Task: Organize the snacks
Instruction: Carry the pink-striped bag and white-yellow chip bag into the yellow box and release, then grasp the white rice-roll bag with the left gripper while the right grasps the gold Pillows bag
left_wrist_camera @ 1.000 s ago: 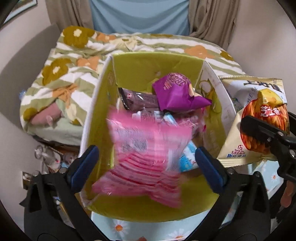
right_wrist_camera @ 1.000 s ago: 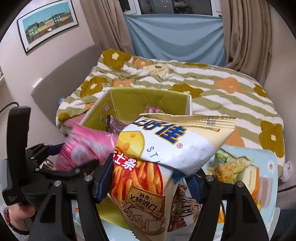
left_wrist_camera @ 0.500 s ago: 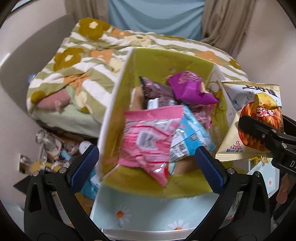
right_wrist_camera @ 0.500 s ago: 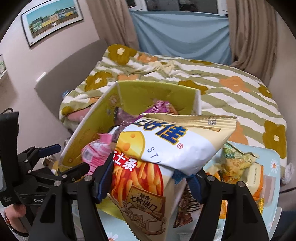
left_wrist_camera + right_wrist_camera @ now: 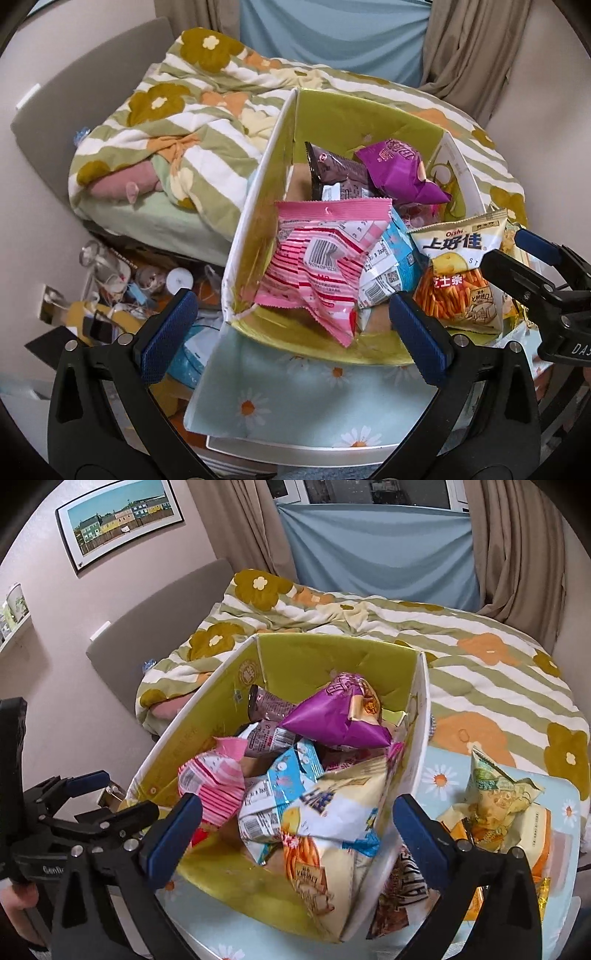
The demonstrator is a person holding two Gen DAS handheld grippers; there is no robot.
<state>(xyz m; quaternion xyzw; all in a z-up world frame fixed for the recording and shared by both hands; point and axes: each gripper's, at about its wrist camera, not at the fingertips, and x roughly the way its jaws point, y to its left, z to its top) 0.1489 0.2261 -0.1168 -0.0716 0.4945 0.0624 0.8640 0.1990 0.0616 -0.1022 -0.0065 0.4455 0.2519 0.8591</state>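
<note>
Yellow fries bag [image 5: 325,834] dropping into box [image 5: 295,653] | light, crinkly, gripping top seam | both my tools [image 5: 291,321] [image 5: 297,819] gaping wide, empty

The left wrist view looks forward and down from close in, at the near left corner of the yellow-green box [image 5: 258,229], the bed [image 5: 177,122] beyond. The right wrist view faces the box [image 5: 417,738] from its near right side, equally close. Both share the box's snacks, bed and curtains [image 5: 517,554].
</note>
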